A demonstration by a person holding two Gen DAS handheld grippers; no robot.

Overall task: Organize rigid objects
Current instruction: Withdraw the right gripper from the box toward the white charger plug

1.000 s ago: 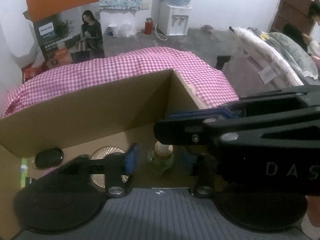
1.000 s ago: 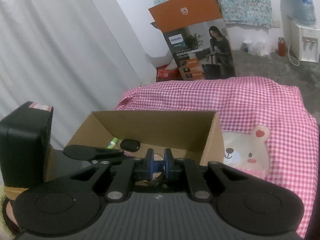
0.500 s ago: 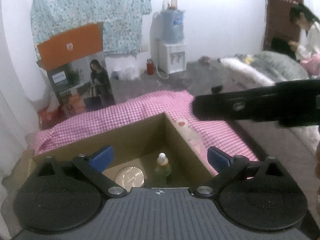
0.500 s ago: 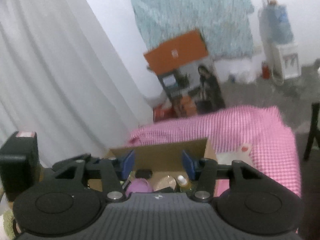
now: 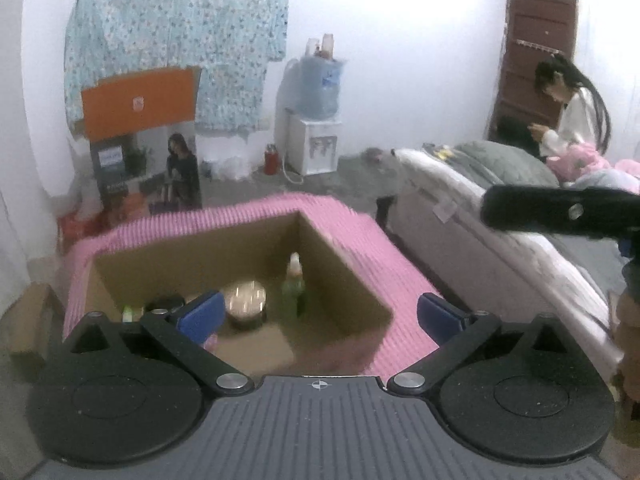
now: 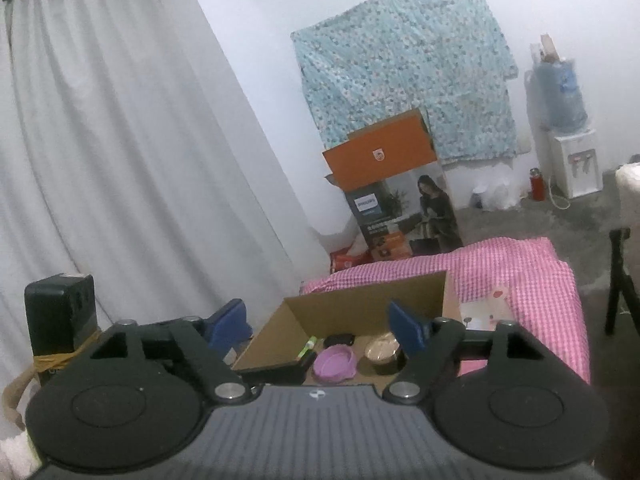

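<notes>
Both the left gripper (image 5: 318, 314) and the right gripper (image 6: 318, 326) hang with jaws spread wide and nothing between them, above the cardboard box (image 5: 340, 264) on the pink checked cloth (image 6: 536, 268). Inside stand the small green bottle (image 5: 293, 290) at 12 o'clock and the round tin (image 5: 245, 300) at 11 o'clock from the left gripper. The bottle looks light, rigid and probably slick and tippy, best pinched across its body below the cap.

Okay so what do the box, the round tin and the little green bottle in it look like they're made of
The box looks like plain corrugated cardboard: matte brown walls, folded corners. The round tin seems to be metal, with a shiny gold-toned lid that catches the light. The little green bottle looks like translucent plastic or glass with a pale cap; the blur leaves that open.
</notes>
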